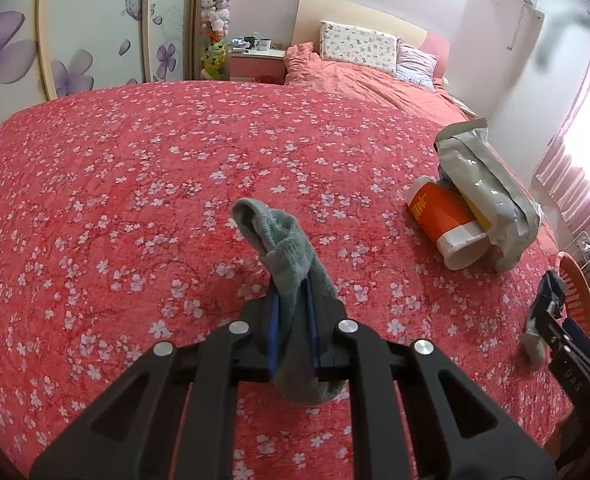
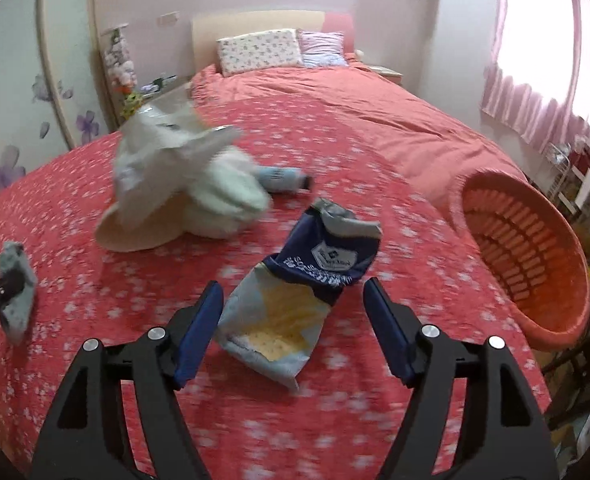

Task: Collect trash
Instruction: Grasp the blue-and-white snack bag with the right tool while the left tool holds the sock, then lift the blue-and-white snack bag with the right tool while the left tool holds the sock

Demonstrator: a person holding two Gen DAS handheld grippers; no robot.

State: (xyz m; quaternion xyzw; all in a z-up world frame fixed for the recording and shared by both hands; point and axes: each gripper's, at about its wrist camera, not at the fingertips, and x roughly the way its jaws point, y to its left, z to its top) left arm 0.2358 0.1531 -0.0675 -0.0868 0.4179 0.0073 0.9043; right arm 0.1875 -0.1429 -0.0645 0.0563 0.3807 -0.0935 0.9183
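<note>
My left gripper is shut on a grey sock and holds it above the red flowered bedspread; the sock also shows at the left of the right wrist view. My right gripper is open over a blue and white snack bag that lies between its fingers on the bed. An orange and white cup and a grey plastic mailer bag lie together at the right. In the right wrist view the same pile looks blurred, with a pale blue bottle behind it.
An orange laundry basket lies tipped at the bed's right edge. Pillows and the headboard are at the far end. A nightstand and a wardrobe stand at the left, and a curtained window at the right.
</note>
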